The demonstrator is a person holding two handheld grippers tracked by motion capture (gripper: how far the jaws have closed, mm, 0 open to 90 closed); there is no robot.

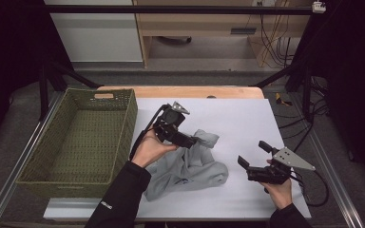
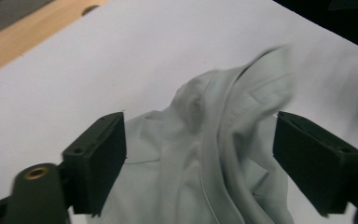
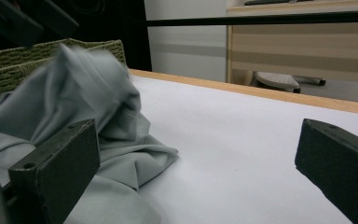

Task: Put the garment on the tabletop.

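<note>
Grey garment (image 1: 190,164) lies crumpled on the white-covered desk (image 1: 247,118), just right of the woven green basket (image 1: 83,137), which sits with nothing visible inside. Judged from this: the work looks like folding or stowing the garment, and it is at an early stage. Nothing is folded flat yet and nothing is in the basket; smoothing, folding and any placing are all left to do.

Left claw (image 1: 197,140) sits over the garment's raised upper end. Jaws stand wide, with a ridge of cloth between them but not pinched; in the left gripper view the pads (image 2: 100,158) sit clear either side of the fabric (image 2: 214,154).

Right claw (image 1: 254,154) hovers well apart from the garment, over bare desk at the right, jaws spread wide and holding nothing. Its pads (image 3: 60,161) frame the cloth heap (image 3: 84,107) farther off.

Materials: garment is soft, matte knit, light grey, with a ribbed band at one edge and a small dark mark on the front; it slumps in loose folds. Basket is a coarse open weave, rectangular, with a cut handle slot. Desk cover is smooth and white, with a wooden edge at the far side.
</note>
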